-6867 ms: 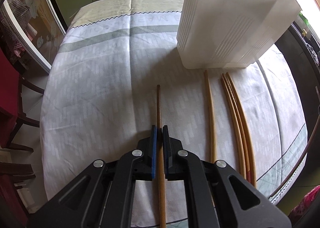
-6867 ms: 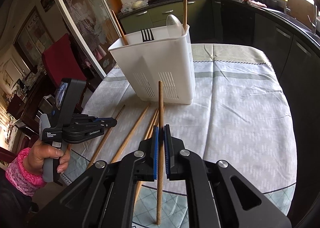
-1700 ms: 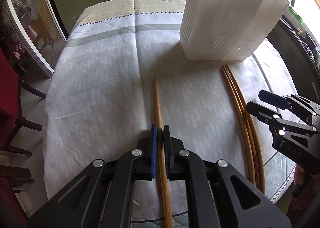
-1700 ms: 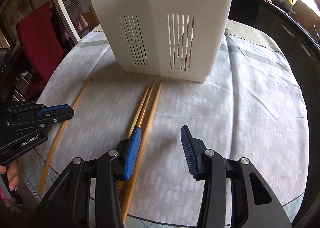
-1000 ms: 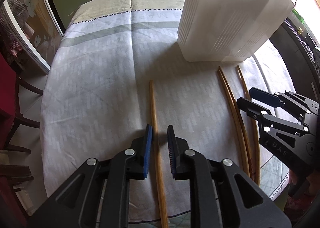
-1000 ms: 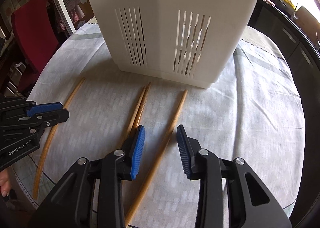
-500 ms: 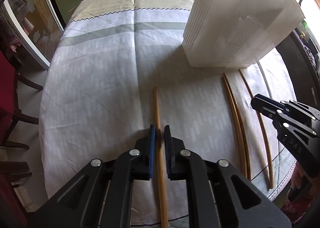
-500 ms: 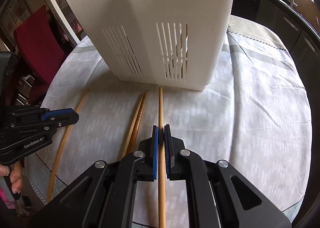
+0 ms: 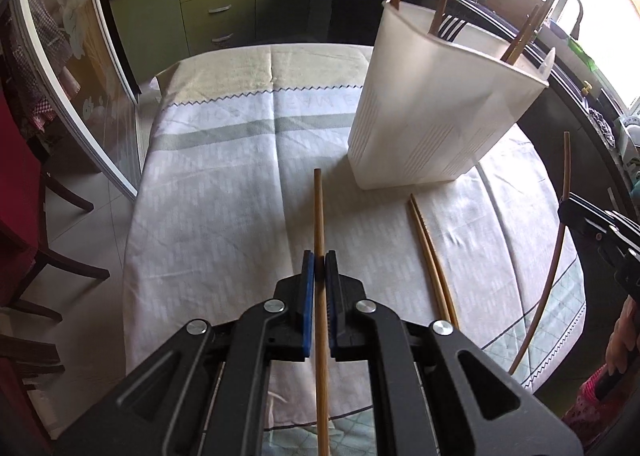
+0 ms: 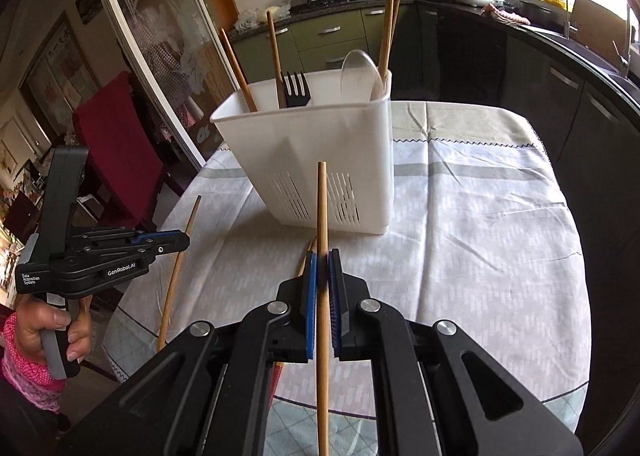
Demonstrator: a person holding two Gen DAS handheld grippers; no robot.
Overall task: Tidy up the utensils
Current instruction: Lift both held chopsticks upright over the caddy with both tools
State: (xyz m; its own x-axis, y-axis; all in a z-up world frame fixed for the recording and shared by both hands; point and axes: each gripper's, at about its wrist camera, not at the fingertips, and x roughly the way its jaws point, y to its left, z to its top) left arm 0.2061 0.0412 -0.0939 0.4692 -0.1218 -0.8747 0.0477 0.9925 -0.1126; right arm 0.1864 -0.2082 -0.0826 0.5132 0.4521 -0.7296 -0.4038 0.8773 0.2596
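Note:
My left gripper [image 9: 319, 258] is shut on a wooden chopstick [image 9: 319, 212], held above the tablecloth and pointing toward the white utensil holder [image 9: 432, 112]. My right gripper [image 10: 322, 256] is shut on another chopstick [image 10: 321, 208], lifted off the table in front of the holder [image 10: 320, 160]. That chopstick [image 9: 558, 248] shows at the right edge of the left wrist view. A pair of chopsticks [image 9: 430, 252] lies on the cloth beside the holder. The holder contains several chopsticks, a black fork [image 10: 297, 90] and a clear spoon [image 10: 358, 72]. The left gripper [image 10: 186, 242] and its chopstick [image 10: 178, 272] appear at the left of the right wrist view.
The round table [image 10: 500, 224] has a white and grey patterned cloth. A red chair [image 10: 116, 140] and a glass sliding door [image 10: 160, 40] stand to the left. Dark kitchen counters [image 10: 560, 68] run behind and right. A hand [image 10: 44, 332] in a pink sleeve holds the left gripper.
Both grippers shut on a chopstick each and rose off the cloth. The right one climbed more and tilted up, so the holder's rim and contents came into view.

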